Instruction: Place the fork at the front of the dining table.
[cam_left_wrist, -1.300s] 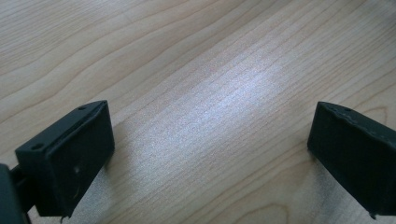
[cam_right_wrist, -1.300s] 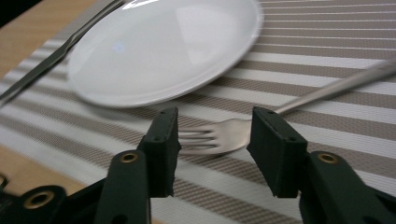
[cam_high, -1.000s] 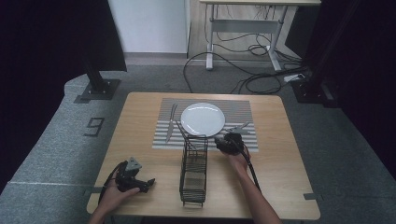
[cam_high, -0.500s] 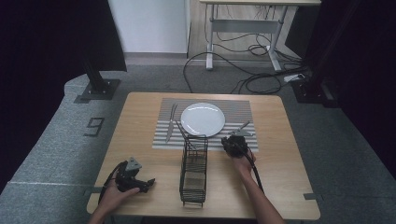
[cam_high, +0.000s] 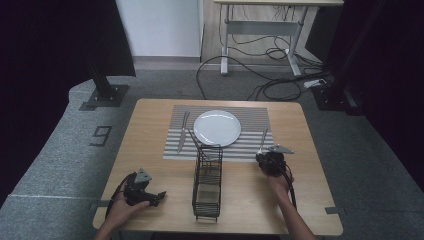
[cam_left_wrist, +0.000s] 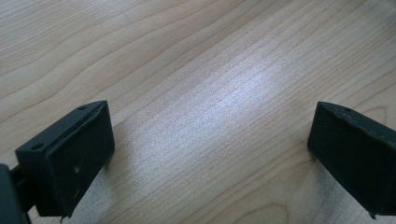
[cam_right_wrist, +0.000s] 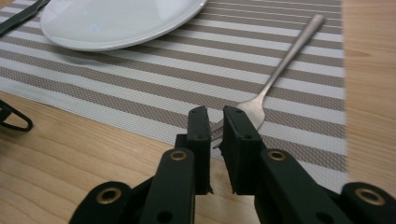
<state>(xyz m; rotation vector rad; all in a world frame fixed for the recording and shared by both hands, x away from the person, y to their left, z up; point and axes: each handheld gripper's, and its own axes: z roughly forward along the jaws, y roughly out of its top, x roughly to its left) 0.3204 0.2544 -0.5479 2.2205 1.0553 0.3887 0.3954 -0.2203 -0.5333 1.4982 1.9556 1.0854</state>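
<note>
Barely begun. Right gripper (cam_right_wrist: 215, 122) nearly closed on the tines of the slim silver metal fork (cam_right_wrist: 275, 74), lying flat on the striped woven placemat (cam_right_wrist: 187, 88), right of the round white plate (cam_right_wrist: 116, 21). Lifting remains. Left gripper (cam_left_wrist: 210, 154) wide open, empty, over bare wood.

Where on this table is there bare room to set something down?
Bare wood lies left of the wire rack, around the left hand-held gripper, and along the near right edge. The placemat is crowded: plate, fork, knife.
</note>
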